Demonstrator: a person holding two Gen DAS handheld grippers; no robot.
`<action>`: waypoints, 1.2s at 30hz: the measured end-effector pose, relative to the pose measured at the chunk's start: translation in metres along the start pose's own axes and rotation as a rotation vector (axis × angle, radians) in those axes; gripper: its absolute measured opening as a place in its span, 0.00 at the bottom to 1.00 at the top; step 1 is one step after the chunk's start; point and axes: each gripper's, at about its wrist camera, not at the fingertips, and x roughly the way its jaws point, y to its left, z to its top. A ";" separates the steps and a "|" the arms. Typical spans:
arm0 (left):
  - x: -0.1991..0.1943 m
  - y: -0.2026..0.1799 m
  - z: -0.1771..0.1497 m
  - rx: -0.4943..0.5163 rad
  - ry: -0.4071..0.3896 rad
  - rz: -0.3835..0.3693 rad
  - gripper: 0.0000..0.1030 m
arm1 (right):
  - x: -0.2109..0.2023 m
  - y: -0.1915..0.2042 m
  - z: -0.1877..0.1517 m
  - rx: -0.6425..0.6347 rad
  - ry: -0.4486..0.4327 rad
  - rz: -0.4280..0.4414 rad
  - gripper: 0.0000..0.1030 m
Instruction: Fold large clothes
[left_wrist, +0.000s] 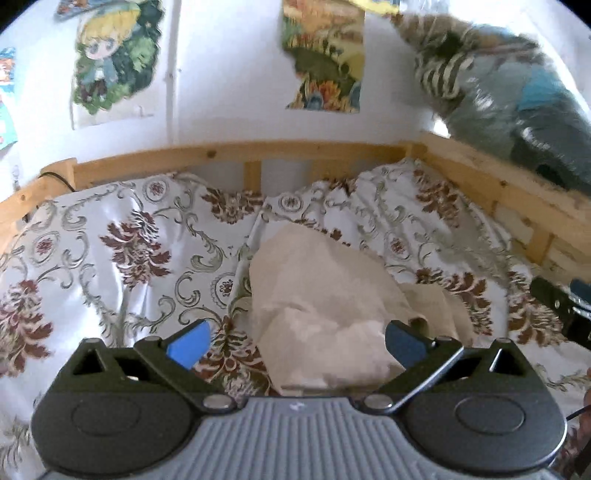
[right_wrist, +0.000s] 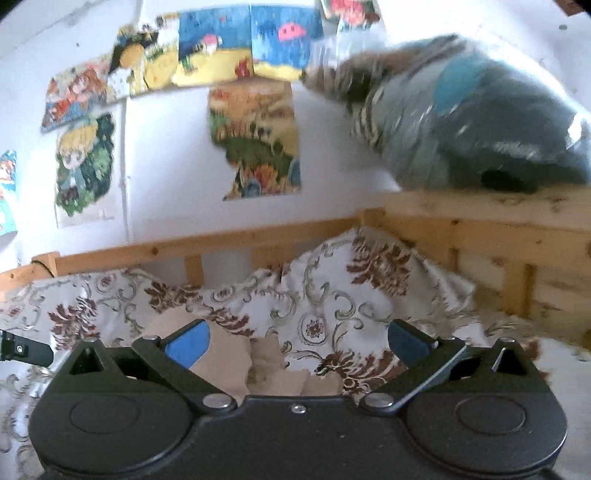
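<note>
Mostly hidden beige garment (right_wrist: 221, 354), left hand-held gripper (left_wrist: 295, 345) spread, right hand-held gripper (right_wrist: 297, 345) spread

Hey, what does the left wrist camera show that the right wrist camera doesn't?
Left only: the whole crumpled beige garment between the open left gripper.

Right only: blue and yellow beach pictures high on the wall, and only part of the garment, beneath the open right gripper.

Both: floral bedspread, wooden bed frame, bagged bundle.
</note>
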 end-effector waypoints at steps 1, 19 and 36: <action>-0.009 0.002 -0.006 -0.011 -0.015 -0.004 0.99 | -0.014 0.002 0.000 0.005 0.006 -0.008 0.99; -0.041 0.007 -0.062 0.021 0.043 0.004 0.99 | -0.088 0.048 -0.035 -0.048 0.120 0.052 0.99; -0.038 0.002 -0.063 0.046 0.053 0.017 0.99 | -0.082 0.043 -0.036 -0.010 0.128 0.069 0.99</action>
